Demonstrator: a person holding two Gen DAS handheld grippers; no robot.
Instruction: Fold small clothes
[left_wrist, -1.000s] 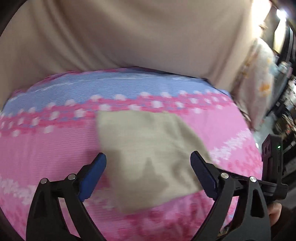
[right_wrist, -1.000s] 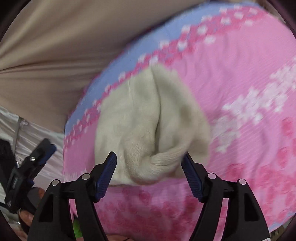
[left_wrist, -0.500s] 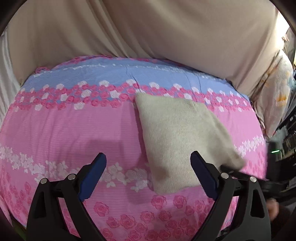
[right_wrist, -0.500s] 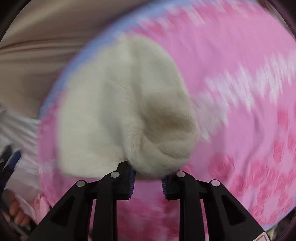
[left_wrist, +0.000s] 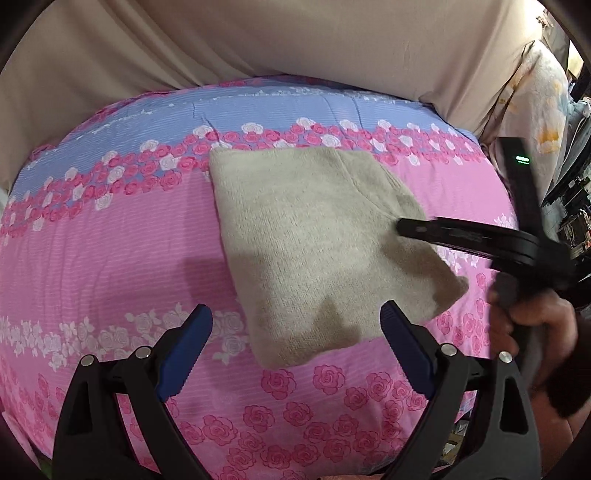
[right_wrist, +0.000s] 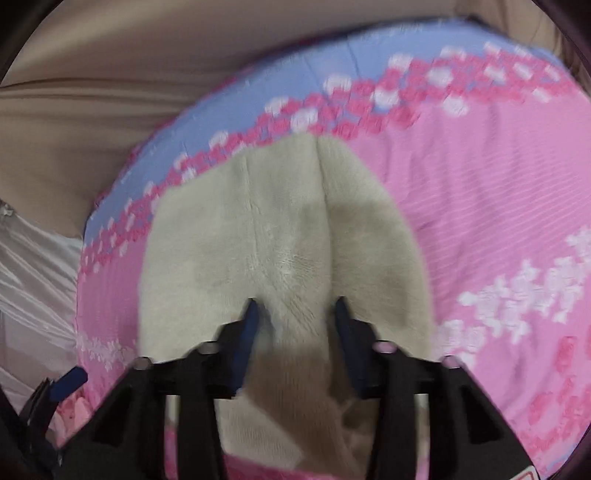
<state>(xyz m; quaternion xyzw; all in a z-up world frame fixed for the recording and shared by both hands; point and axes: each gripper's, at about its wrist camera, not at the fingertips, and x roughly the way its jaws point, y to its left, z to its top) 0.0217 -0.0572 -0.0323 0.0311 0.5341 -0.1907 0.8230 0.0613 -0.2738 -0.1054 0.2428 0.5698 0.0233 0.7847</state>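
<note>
A beige knitted garment (left_wrist: 317, 251) lies folded on the pink and blue rose-patterned cloth (left_wrist: 110, 258). My left gripper (left_wrist: 295, 339) is open and empty, held above the cloth at the garment's near edge. My right gripper (right_wrist: 295, 317) is partly closed around a raised fold of the garment (right_wrist: 280, 236), jaws on either side of it. In the left wrist view the right gripper (left_wrist: 402, 227) reaches in from the right onto the garment's right side, held by a hand (left_wrist: 532, 317).
A beige curtain (left_wrist: 295, 40) hangs behind the cloth-covered surface. A floral pillow (left_wrist: 539, 103) and dark clutter stand at the far right. The left gripper (right_wrist: 62, 384) shows at the lower left of the right wrist view.
My right gripper narrowed around the bunched garment and pushed forward over it, and the garment now lies flatter. My left gripper pulled back, staying open.
</note>
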